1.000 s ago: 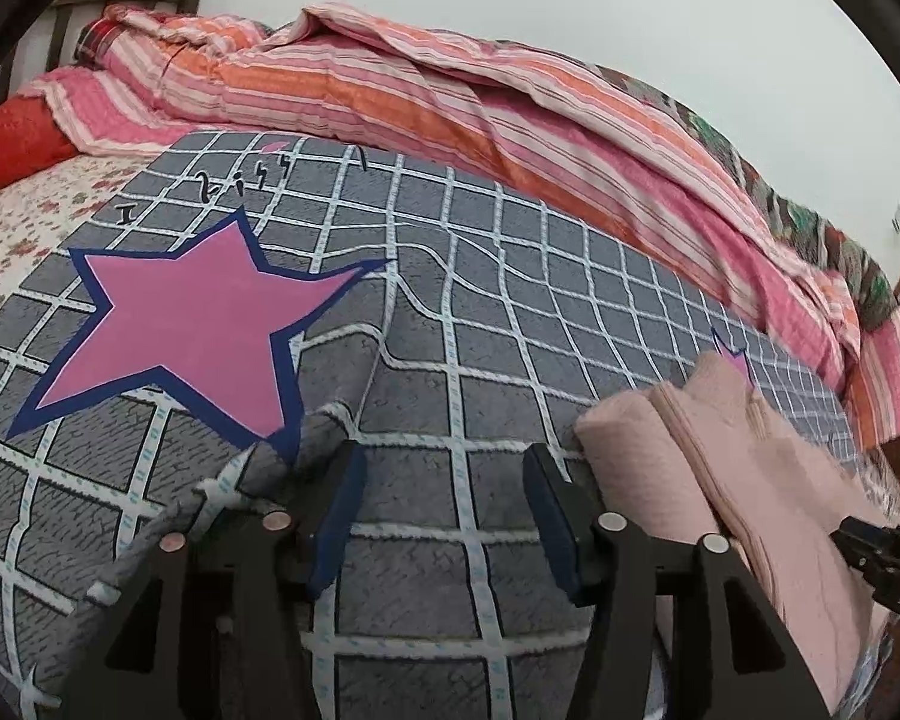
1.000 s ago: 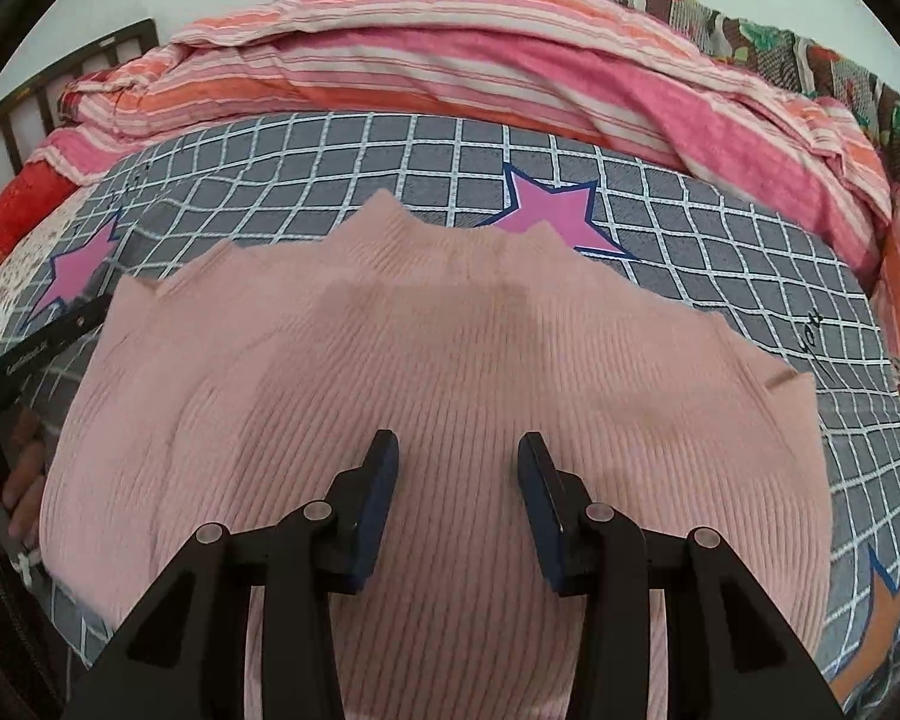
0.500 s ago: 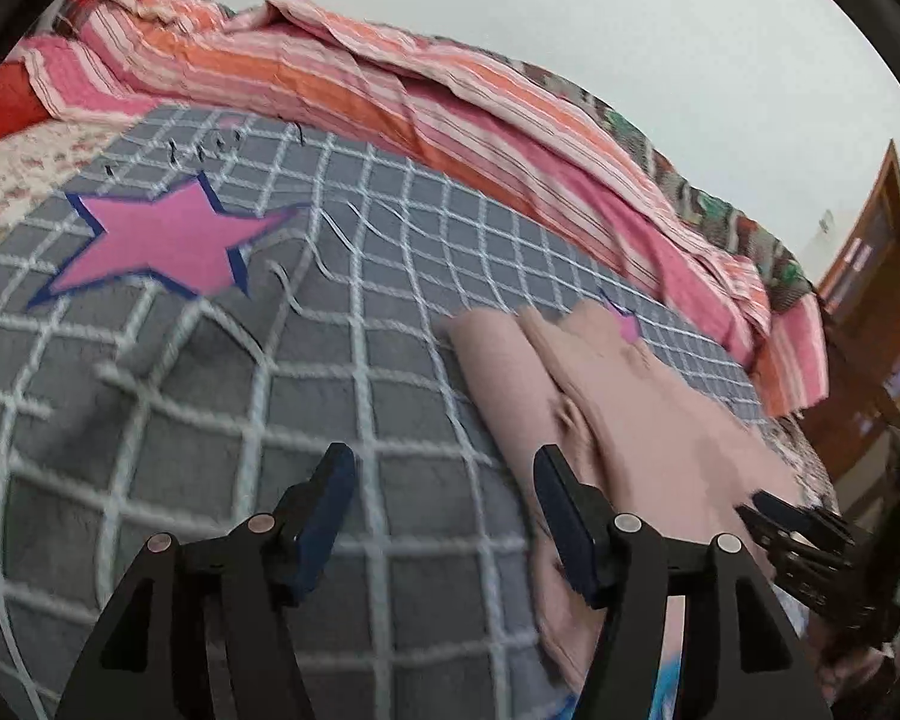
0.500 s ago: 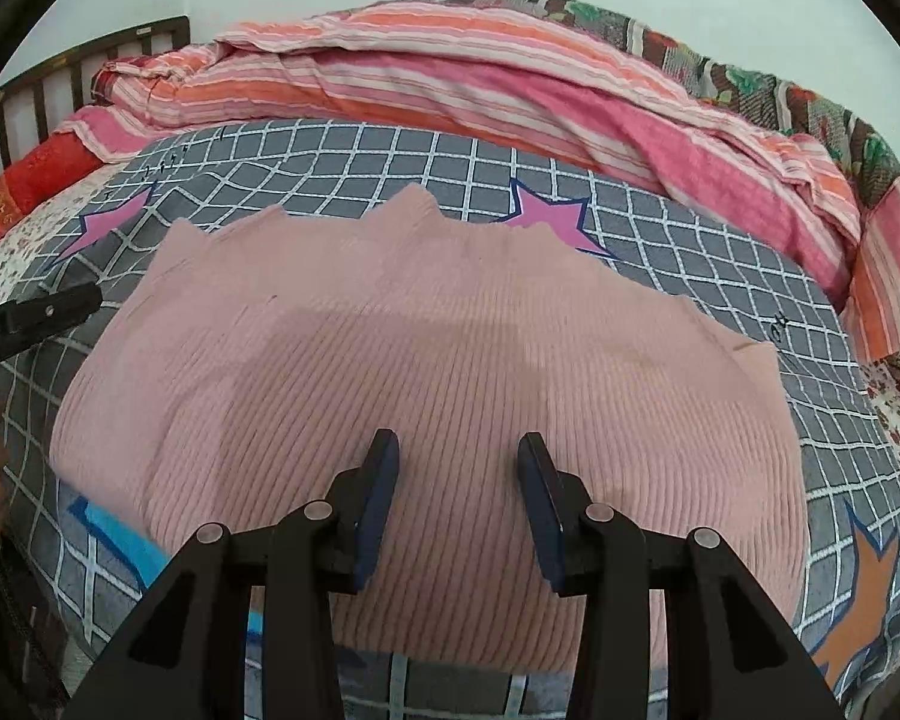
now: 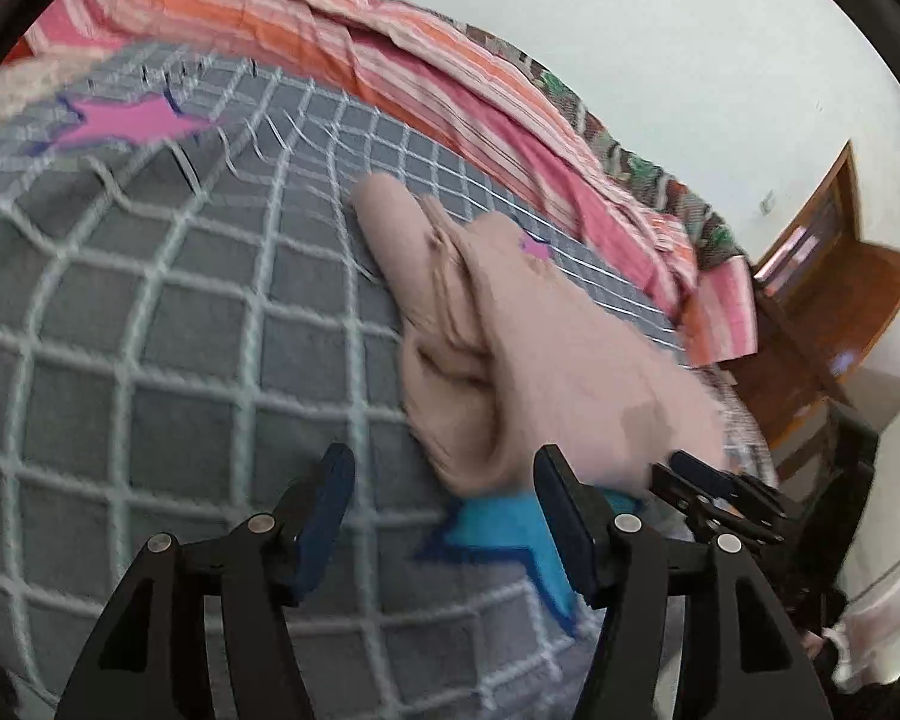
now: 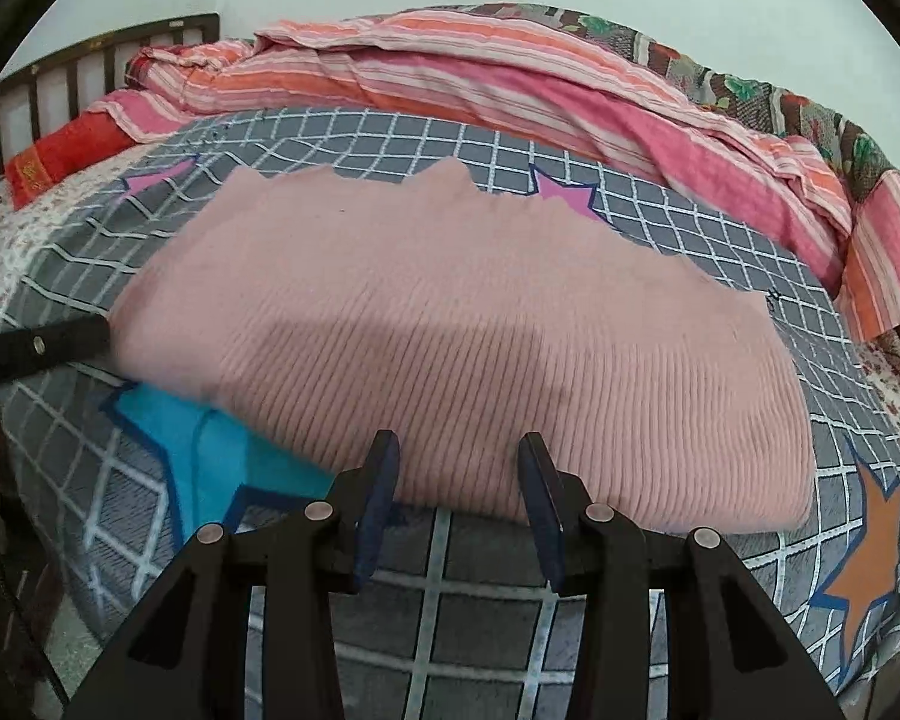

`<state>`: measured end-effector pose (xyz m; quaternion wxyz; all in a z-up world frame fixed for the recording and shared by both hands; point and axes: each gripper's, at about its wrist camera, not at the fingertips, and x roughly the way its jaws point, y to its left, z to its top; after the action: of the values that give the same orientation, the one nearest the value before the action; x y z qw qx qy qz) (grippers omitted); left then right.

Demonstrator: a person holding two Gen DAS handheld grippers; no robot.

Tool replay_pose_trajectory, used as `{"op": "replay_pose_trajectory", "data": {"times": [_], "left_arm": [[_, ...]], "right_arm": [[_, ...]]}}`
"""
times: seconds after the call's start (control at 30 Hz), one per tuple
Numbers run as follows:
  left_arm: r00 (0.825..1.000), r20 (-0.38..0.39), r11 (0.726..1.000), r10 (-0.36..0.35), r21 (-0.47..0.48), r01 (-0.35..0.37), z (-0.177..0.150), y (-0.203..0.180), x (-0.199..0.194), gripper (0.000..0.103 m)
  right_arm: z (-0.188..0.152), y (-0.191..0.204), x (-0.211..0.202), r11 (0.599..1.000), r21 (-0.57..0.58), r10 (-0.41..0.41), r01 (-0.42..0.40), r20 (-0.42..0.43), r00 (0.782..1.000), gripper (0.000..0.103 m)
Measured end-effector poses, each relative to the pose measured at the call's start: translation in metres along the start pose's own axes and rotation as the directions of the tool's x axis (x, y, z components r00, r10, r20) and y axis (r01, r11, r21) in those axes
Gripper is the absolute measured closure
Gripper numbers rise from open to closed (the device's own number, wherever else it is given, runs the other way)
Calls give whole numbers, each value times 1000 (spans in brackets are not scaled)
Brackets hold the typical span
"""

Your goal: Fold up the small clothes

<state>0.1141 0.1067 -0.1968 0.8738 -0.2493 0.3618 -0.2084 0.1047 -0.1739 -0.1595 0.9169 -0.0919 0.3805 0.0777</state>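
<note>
A pink ribbed knit garment (image 6: 462, 336) lies folded flat on the grey checked blanket (image 6: 486, 618), its jagged far edge toward the quilt. In the left wrist view the garment (image 5: 528, 330) shows from its side, with a bunched fold at its left end. My left gripper (image 5: 444, 480) is open over the blanket, the garment's near corner just ahead between its fingers, untouched. My right gripper (image 6: 457, 468) is open at the garment's near edge, nothing pinched. The right gripper (image 5: 714, 492) shows low right, and one of the left gripper's fingers (image 6: 48, 342) reaches in at the garment's left end.
A rumpled pink and orange striped quilt (image 6: 510, 78) runs along the back of the bed. A blue star print (image 6: 210, 444) shows on the blanket beside the garment. A dark headboard (image 6: 90, 60) and red pillow (image 6: 60, 150) stand far left; brown wooden furniture (image 5: 822, 276) stands right.
The left view swung right, bringing the garment toward its centre. The right gripper drew back from over the garment to its near edge. The blue star came into sight.
</note>
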Motion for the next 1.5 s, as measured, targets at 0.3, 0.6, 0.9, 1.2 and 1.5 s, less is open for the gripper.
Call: {"op": "replay_pose_trajectory", "data": {"times": [0.3,0.6,0.9,1.2,1.5], "left_arm": [[998,41,997,-39,-71,42,-10,-23,23,43],[984,174,977,42,-215,-4,19,-32,55,51],[970,185,957,157,-270,-104,45,-35,63,78],[951,185,968,248,-89,-235,74,-117,57,83],[967,145,966,207,126,-226,78,-251,100,84]], "right_arm": [[-8,-53,-30,982,158,103,-107,35,994,61],[-30,-117,-47,965,253,62,-73,53,997,61],[-52,-173,-51,931,360,36,-55,59,998,61],[-64,-204,-56,905,419,44,-76,85,995,61],[-77,-242,-86,887,461,-42,-8,98,994,61]]}}
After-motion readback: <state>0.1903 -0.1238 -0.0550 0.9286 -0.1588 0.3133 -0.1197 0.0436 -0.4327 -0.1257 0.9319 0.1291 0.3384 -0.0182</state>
